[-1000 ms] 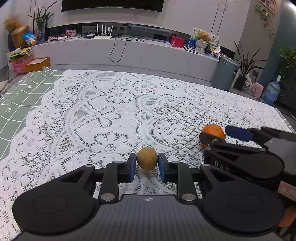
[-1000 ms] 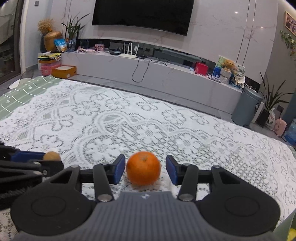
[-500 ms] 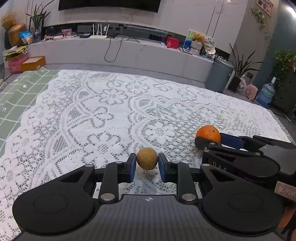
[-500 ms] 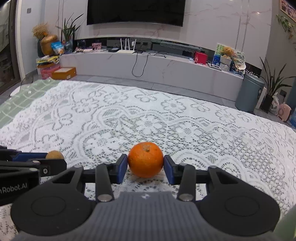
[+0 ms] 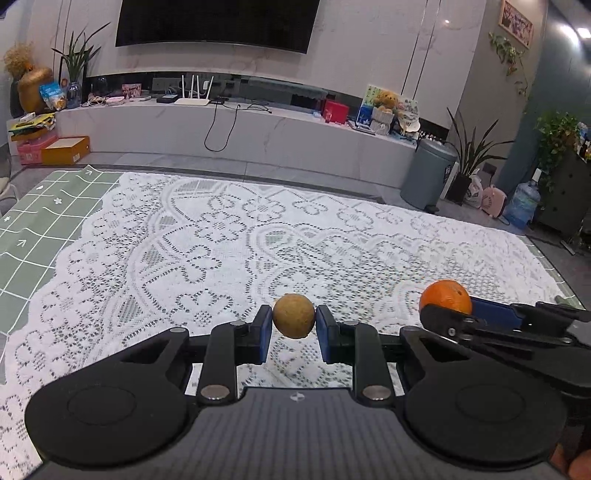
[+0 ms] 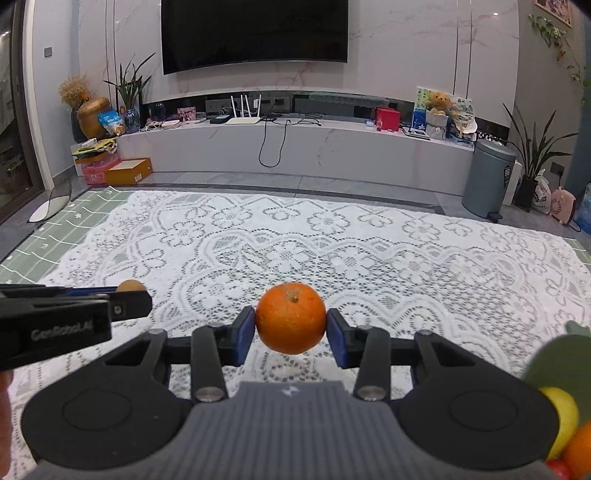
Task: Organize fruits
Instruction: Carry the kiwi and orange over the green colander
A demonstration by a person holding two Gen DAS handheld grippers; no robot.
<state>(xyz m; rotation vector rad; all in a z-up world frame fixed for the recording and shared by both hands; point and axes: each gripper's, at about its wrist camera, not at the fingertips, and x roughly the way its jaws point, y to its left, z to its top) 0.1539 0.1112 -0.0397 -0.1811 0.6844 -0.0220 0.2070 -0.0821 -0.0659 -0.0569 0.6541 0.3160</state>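
left claw point(image 5: 294, 334): blue pads clamped on a small round brownish-yellow fruit point(image 5: 294, 315), one pad on each side; the fruit sits between the tips and appears clear of the cloth below it. right claw point(image 6: 291, 334): pads pressed on both sides of an orange point(image 6: 291, 322), stem end up; its jaws have just been closing, with the orange between them. in the left view the right claw shows at the right edge with the orange at its tip; in the right view the left claw shows at the left edge with the small fruit just visible above it. the two claws lie side by side, near each other, not touching. at the lower right corner of the right view, more fruit point(image 6: 561, 421), yellow, orange and red, is partly in frame beside a green edge; the container cannot be told. under both claws lies a white lace cloth point(image 5: 229, 236) over a green gridded cover point(image 5: 33, 221) on the worktop. farther off, a grey pedal bin point(image 6: 485, 177), a low white ledge point(image 6: 295, 144) and a wall-mounted dark screen point(image 6: 255, 33).
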